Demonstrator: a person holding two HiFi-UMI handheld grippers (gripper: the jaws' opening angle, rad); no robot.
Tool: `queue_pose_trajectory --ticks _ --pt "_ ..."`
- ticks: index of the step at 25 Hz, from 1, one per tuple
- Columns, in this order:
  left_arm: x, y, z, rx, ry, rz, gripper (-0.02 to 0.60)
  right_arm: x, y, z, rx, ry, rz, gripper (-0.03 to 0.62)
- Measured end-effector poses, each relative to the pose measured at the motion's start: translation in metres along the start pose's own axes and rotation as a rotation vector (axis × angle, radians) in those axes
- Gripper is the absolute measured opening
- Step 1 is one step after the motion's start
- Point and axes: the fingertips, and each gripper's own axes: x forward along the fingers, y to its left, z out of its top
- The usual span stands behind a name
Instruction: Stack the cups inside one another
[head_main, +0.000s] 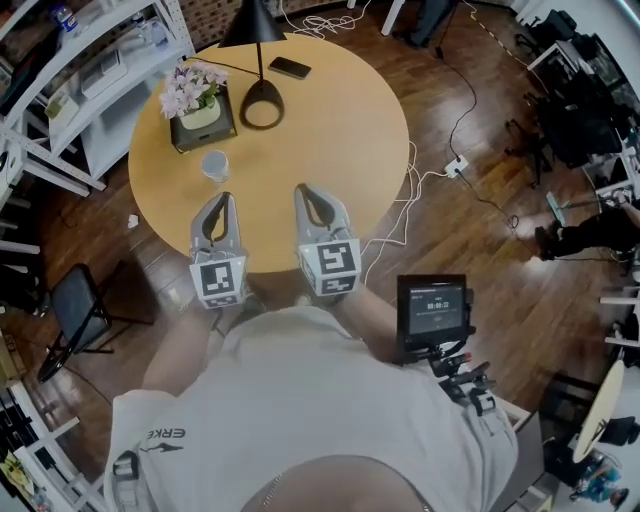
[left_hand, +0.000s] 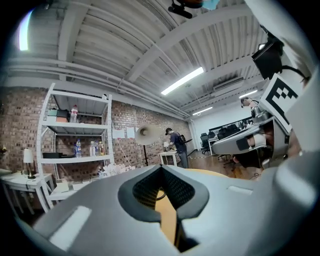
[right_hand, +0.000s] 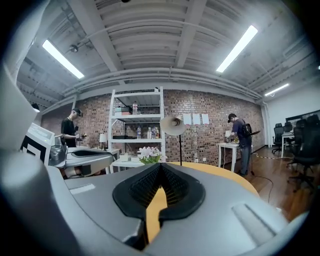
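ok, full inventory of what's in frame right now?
table: 1, tan, round, centre
cup: 1 seen, pale, on table's left, ahead of left gripper; cannot tell if it is a stack
lamp: 1, black, far side of table
flowers: 1 bunch, pink-white, left of lamp
phone: 1, black, table's far edge
shelf: 1, white, left of table
chair: 1, black, floor at lower left
screen: 1, black, right of person
power strip: 1, white, floor right of table
left gripper: grey, shut, empty, over near table edge
right gripper: grey, shut, empty, beside left gripper
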Motion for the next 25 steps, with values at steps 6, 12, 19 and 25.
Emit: queue_pose_trajectory --ticks 6,12,19,25 --pt "-0.028 -0.014 0.006 0.029 0.004 0.028 0.002 -0.025 0.005 -0.002 0.017 -0.014 0.027 0.014" --pt "-0.038 -0.011 0.010 0.013 -0.009 0.018 0.002 -0.034 0.017 0.007 -0.005 -0.026 0.032 0.014" --pt "-0.056 0.001 0.013 -0.005 -0.038 -0.008 0.002 -0.041 0.045 0.017 -0.035 -0.032 0.028 0.014" --pt "-0.068 0.005 0.017 -0.011 -0.038 -0.025 0.002 -0.047 0.069 0.008 -0.035 -0.010 0.039 0.014"
